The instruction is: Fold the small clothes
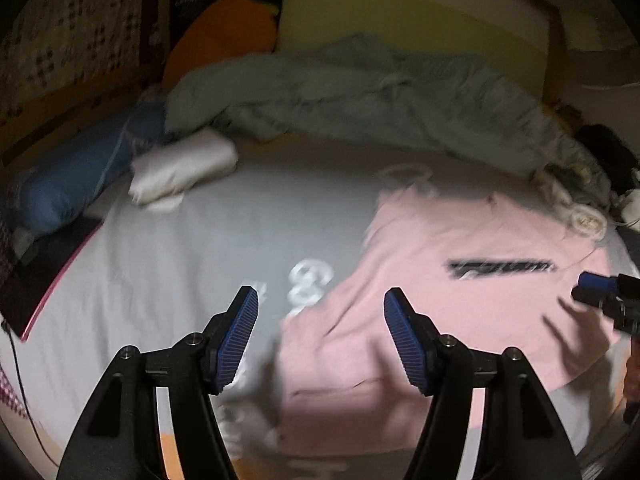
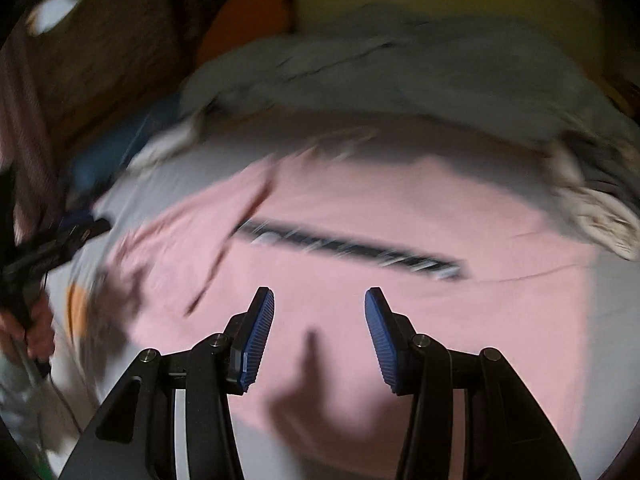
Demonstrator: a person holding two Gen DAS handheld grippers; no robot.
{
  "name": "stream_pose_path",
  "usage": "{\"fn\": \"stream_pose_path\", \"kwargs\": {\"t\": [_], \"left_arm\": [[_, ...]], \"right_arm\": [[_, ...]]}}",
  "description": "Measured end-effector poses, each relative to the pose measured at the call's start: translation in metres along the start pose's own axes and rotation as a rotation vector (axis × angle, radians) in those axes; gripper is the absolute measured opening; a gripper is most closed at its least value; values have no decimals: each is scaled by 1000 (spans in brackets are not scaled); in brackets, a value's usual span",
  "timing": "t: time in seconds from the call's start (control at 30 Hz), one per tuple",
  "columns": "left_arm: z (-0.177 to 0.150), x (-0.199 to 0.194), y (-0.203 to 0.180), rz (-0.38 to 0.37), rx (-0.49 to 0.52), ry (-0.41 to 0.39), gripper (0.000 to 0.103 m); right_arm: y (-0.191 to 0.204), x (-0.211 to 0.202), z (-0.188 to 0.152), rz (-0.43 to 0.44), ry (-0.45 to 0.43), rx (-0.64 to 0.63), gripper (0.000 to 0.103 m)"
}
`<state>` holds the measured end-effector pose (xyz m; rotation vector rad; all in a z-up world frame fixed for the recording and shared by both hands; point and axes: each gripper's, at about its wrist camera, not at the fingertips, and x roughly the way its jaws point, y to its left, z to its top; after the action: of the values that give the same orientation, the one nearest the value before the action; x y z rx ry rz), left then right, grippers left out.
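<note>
Right now both tongs hang spread and empty: the pink shirt (image 2: 360,208) lies directly beneath the right gripper (image 2: 319,300), its printed stripe running crosswise, and off to the right of the left gripper (image 1: 321,300).

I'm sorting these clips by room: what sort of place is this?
Most likely a bedroom: the pink shirt lies on a sheeted bed, with a rumpled grey blanket and a blue pillow behind it.
</note>
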<state>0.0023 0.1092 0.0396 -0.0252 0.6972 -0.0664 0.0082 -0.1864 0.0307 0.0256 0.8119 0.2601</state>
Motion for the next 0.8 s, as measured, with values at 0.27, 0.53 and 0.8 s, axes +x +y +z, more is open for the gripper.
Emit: {"fn": "stream_pose_path", "kwargs": {"t": [0.27, 0.53, 0.8], "left_arm": [[46, 40, -83, -163, 67, 38, 66], [65, 96, -209, -347, 145, 139, 66], [69, 161, -290, -421, 141, 243, 66]], "right_arm": [[-161, -57, 24, -191, -132, 353, 53], [-282, -26, 19, -50, -10, 670, 53], [-272, 23, 17, 35, 53, 641, 45]]}}
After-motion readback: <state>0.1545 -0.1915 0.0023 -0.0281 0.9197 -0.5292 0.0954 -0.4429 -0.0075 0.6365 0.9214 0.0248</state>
